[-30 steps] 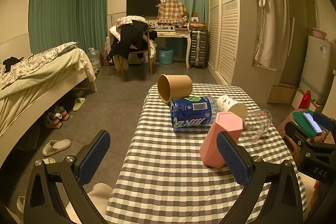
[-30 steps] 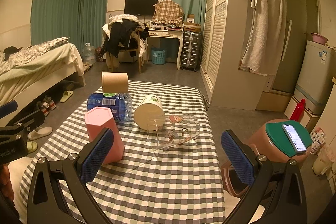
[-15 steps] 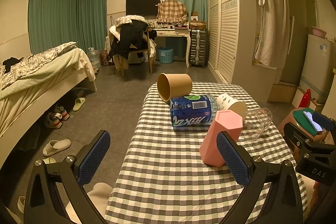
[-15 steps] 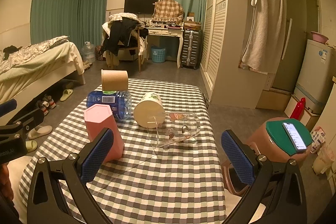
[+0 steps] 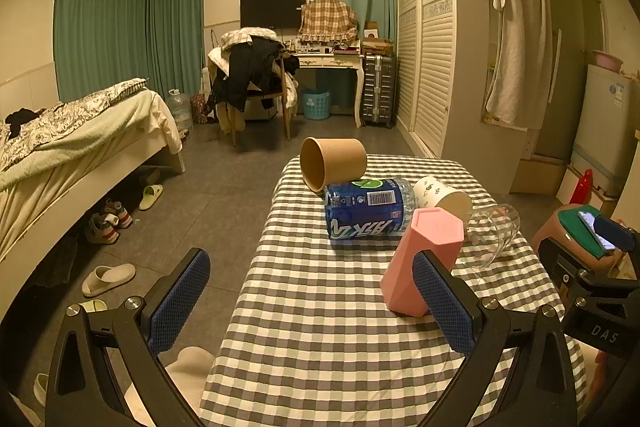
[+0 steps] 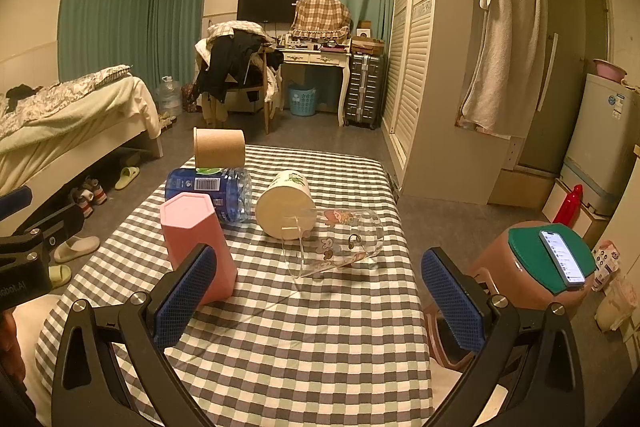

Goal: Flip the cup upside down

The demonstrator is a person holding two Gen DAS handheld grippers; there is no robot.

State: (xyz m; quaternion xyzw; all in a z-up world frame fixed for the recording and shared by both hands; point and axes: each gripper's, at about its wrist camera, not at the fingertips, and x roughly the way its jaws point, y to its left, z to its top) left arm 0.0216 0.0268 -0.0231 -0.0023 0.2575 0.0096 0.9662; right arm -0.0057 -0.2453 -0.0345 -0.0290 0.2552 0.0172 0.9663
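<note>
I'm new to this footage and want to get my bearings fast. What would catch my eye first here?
A cluster of containers sits on the checkered table: a pink hexagonal cup standing at the near left, and behind it a blue-labelled bottle and a brown paper cup, both lying down. To the right a clear printed glass lies on its side against a tipped cream paper cup. Both grippers, left and right, hang open short of them all.
</note>
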